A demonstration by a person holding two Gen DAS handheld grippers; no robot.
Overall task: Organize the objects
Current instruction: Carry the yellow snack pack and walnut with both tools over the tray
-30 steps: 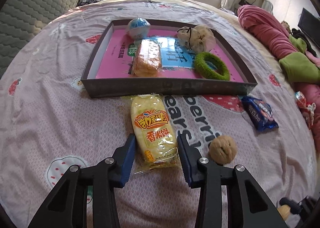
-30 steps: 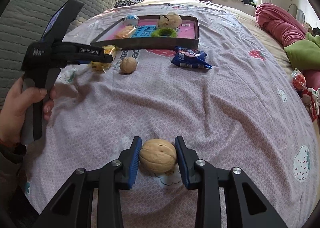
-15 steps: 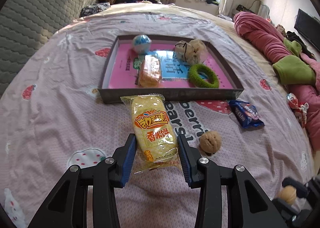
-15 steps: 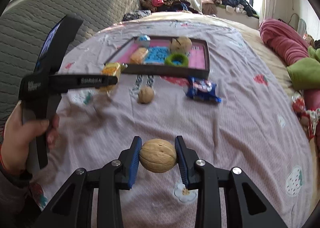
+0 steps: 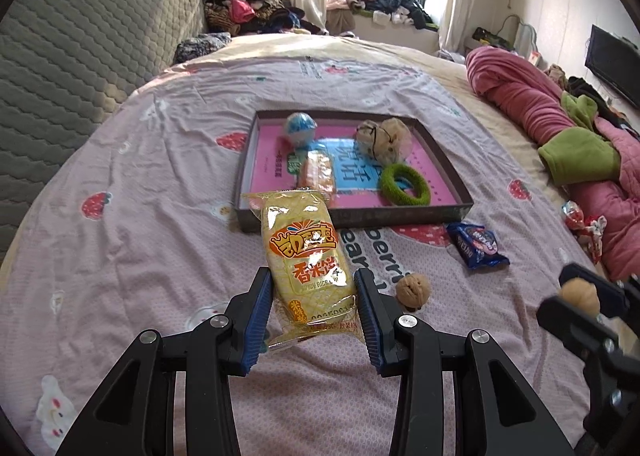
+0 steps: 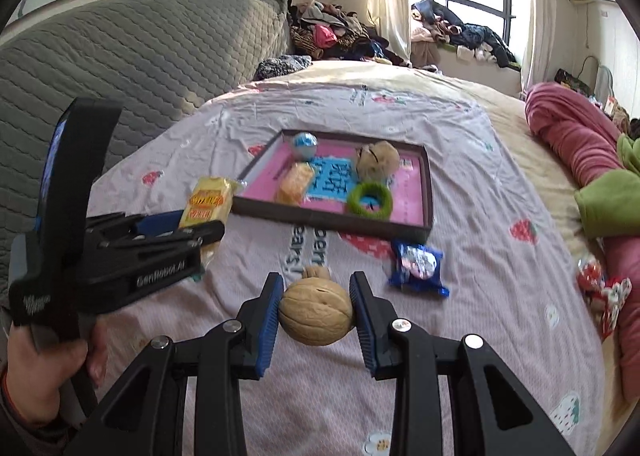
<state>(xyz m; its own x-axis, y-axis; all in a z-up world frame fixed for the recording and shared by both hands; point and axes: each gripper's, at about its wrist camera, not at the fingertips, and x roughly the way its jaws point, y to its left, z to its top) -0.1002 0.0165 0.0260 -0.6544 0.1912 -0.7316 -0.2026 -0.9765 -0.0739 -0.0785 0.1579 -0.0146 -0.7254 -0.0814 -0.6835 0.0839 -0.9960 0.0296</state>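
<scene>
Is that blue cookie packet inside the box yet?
Out. The blue cookie packet lies on the bedsheet, just outside the box's near wall.

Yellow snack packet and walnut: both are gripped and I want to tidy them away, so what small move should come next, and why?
Probably carry both forward over the tray. The left gripper is shut on the yellow snack packet, the right gripper on a walnut, both clear of the bedsheet. The tray lies ahead, already holding a green ring and other items, with bare floor near its front.

Left tongs [image 5: 314, 310] clamp a yellow snack packet [image 5: 308, 264] above the bedsheet [image 5: 140, 224].
</scene>
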